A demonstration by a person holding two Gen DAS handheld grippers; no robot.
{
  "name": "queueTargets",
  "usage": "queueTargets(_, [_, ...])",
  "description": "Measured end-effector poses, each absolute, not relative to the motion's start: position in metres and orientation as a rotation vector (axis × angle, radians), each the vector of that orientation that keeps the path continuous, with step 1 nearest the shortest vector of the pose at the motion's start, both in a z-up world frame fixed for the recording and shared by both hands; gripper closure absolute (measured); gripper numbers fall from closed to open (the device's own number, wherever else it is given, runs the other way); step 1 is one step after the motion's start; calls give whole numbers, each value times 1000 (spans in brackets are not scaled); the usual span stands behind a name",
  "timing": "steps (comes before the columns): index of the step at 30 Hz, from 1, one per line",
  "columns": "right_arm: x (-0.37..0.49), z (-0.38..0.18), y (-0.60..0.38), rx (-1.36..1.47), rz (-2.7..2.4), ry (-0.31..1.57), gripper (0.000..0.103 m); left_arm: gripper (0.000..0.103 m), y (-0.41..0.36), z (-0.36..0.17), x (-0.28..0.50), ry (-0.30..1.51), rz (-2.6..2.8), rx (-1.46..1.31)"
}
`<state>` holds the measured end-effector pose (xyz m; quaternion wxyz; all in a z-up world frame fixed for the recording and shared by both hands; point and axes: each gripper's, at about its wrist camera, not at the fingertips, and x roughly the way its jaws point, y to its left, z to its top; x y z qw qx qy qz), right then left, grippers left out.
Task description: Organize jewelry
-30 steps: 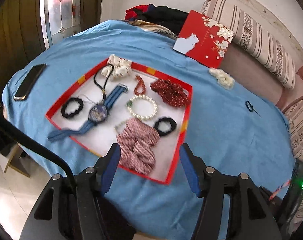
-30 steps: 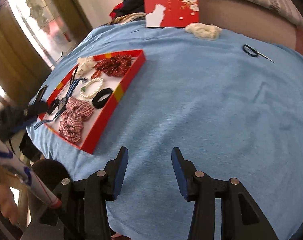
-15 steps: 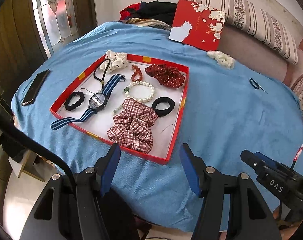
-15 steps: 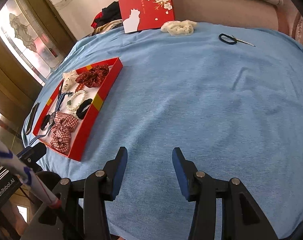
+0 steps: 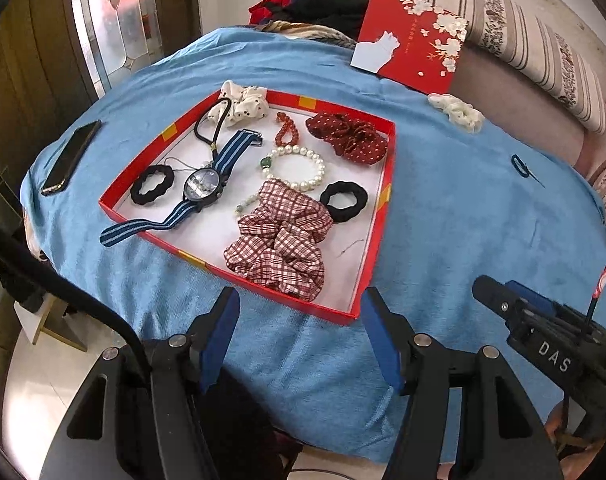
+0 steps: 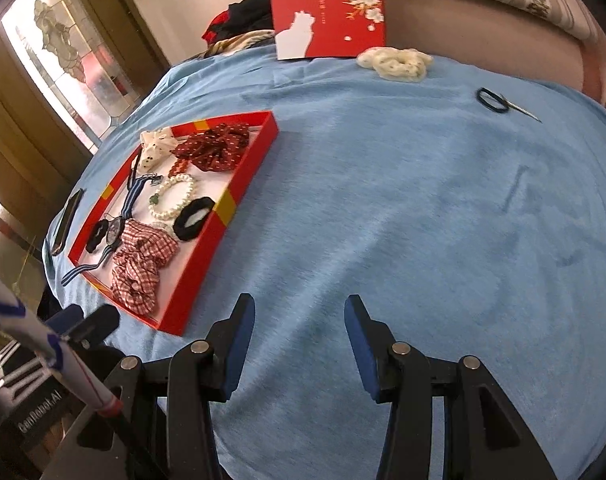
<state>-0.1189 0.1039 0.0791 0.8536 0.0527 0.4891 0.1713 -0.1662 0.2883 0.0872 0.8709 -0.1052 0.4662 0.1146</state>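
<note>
1. My left gripper [image 5: 301, 334] hangs just short of the near corner of the red tray [image 5: 377, 224], jaws parted, nothing between the blue pads
2. My right gripper [image 6: 299, 346] sits over bare blue cloth [image 6: 423, 220] to the right of that tray, jaws likewise apart and holding nothing
3. In the tray, nearest me, lies the red plaid scrunchie [image 5: 281, 246], with a black hair tie [image 5: 344, 201] just beside it on the right
4. The pearl bracelet [image 5: 297, 168] touches the plaid scrunchie's far edge; beyond it are the red bead bracelet [image 5: 285, 128] and the dark red dotted scrunchie [image 5: 349, 138]
5. The watch [image 5: 203, 190] lies left of centre, its striped strap [image 5: 133, 232] hanging out over the tray's near wall onto the cloth
6. A second black hair tie [image 5: 153, 189] sits left of the watch; a white dotted scrunchie [image 5: 243, 104] rests on the far corner
7. Outside the tray: a phone [image 5: 71, 156] at left, a cream scrunchie [image 6: 395, 62] near the red lid [image 6: 329, 12], and small scissors [image 6: 499, 102] at far right
</note>
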Motion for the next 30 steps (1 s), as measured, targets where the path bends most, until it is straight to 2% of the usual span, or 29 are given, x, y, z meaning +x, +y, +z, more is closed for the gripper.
queueTargets(8, [-82,94,154,69,434,1035,52,41,312,76,-164,984,255,-289])
queueTargets(13, [-67,79,194,10,466,1094,53,41,331,69,-166,993,272,-343])
queueTargets(15, [-65,69,208,-30,461,1123,62,41,338,68,-167,992,280,-364])
queueTargets(17, [-65,60,220,-85,450,1147,90,41,343,68,-168,987,284,-375])
queueTargets(30, [-57,61,223,-138,420,1127,93,41,340,76,-172,957,285,-370])
